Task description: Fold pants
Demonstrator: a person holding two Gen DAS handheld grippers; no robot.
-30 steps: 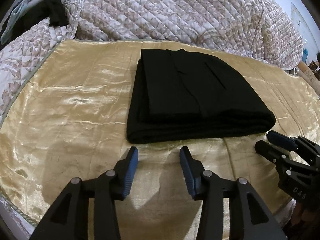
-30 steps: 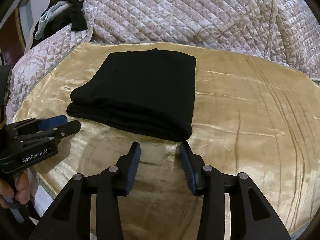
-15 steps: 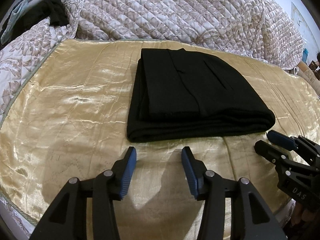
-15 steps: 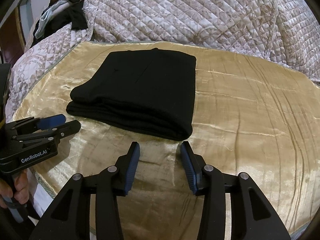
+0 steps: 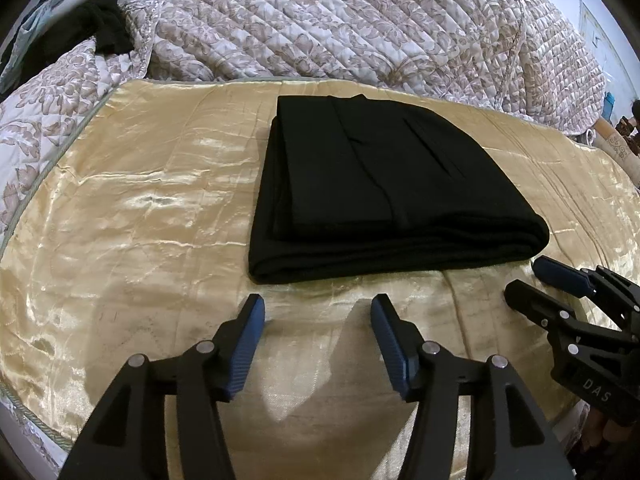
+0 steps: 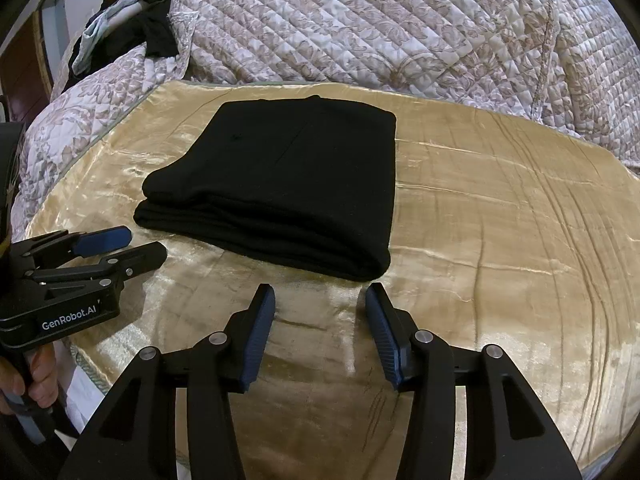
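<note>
The black pants (image 5: pixel 380 192) lie folded into a thick rectangle on a gold satin cloth (image 5: pixel 132 216); they also show in the right wrist view (image 6: pixel 288 196). My left gripper (image 5: pixel 316 312) is open and empty, a short way in front of the folded edge; it also shows at the left of the right wrist view (image 6: pixel 136 242). My right gripper (image 6: pixel 320 300) is open and empty, just in front of the pants' near right corner; it also shows at the right of the left wrist view (image 5: pixel 528 280).
A quilted floral bedspread (image 5: pixel 360 24) rises behind the gold cloth. Dark and pale clothes (image 6: pixel 132 28) are piled at the far left. The cloth's front edge (image 6: pixel 86 364) drops off beside the left gripper.
Both grippers have opened a little wider. The pants have not moved.
</note>
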